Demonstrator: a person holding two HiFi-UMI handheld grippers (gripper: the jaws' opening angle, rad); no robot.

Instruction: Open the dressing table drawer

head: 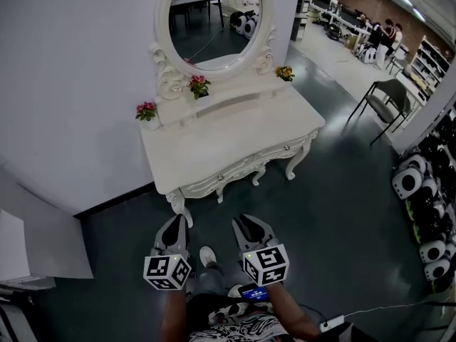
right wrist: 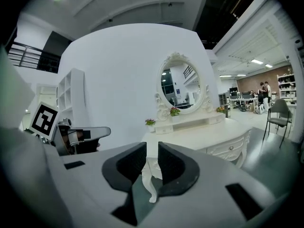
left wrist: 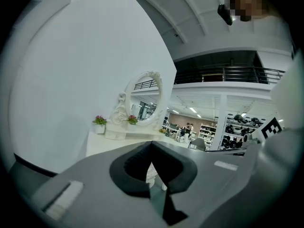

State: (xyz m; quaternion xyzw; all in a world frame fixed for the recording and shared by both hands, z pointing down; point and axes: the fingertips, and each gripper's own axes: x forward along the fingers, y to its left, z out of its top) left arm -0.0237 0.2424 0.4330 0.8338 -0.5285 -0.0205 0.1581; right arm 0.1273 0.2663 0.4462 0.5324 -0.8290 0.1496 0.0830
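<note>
The white dressing table [head: 228, 142] stands against the wall under an oval mirror [head: 214, 16]. Its two front drawers [head: 274, 153] are closed, each with a small knob [head: 286, 147]. Both grippers hang in the air in front of the table, well short of it. My left gripper [head: 176, 224] points at the table's left leg with its jaws shut and nothing held [left wrist: 151, 144]. My right gripper [head: 246, 223] stands open by a narrow gap [right wrist: 152, 148], with only the distant table leg [right wrist: 151, 184] seen through it. A drawer knob [right wrist: 231, 147] shows to its right.
Small flower pots [head: 147, 110] sit on the table's back shelf. A grey chair [head: 388, 95] stands at the right, and black-and-white machines [head: 420, 191] line the right edge. A white panel [head: 43, 241] leans at the left. The person's shoe [head: 207, 256] is between the grippers.
</note>
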